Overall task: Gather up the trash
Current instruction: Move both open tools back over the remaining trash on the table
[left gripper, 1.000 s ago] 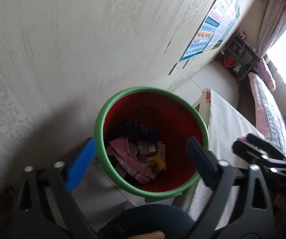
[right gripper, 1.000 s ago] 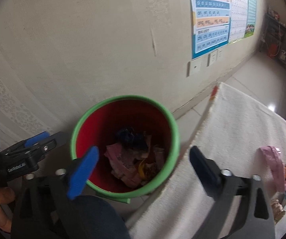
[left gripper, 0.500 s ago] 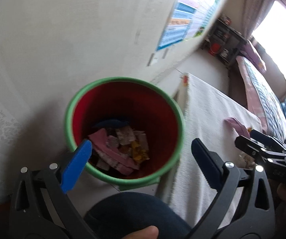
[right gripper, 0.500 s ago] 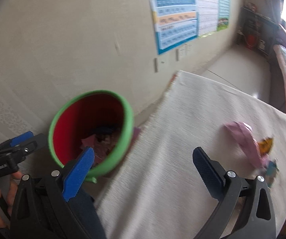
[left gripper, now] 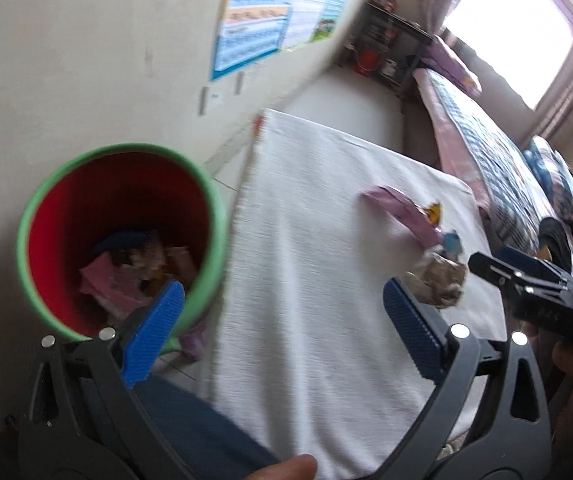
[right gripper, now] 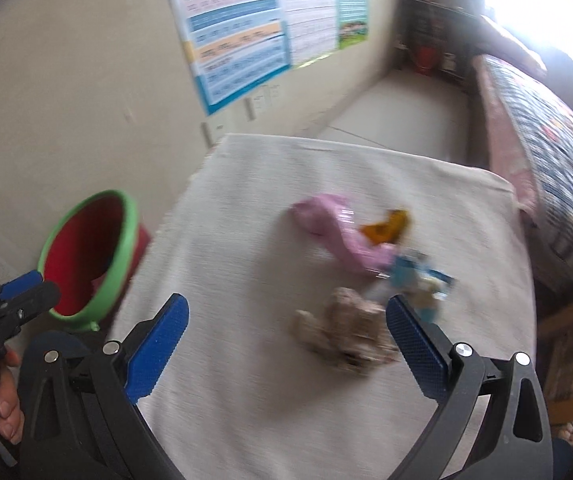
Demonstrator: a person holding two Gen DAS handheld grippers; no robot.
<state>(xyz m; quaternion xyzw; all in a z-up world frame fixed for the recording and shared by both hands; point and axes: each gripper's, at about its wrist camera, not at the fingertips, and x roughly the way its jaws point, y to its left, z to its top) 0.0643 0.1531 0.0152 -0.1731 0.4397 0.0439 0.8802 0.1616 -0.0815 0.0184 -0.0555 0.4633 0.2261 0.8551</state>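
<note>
Right claw [right gripper: 286, 338] swung from bin [right gripper: 90, 256] toward wrappers [right gripper: 346, 332].

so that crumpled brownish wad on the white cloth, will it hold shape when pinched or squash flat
The crumpled brownish wad looks like creased paper or wrapper, so it would probably squash between the pads. It seems light and might slide on the white cloth if nudged. Its lumpy shape makes rolling unlikely. Blur hides its material.
</note>
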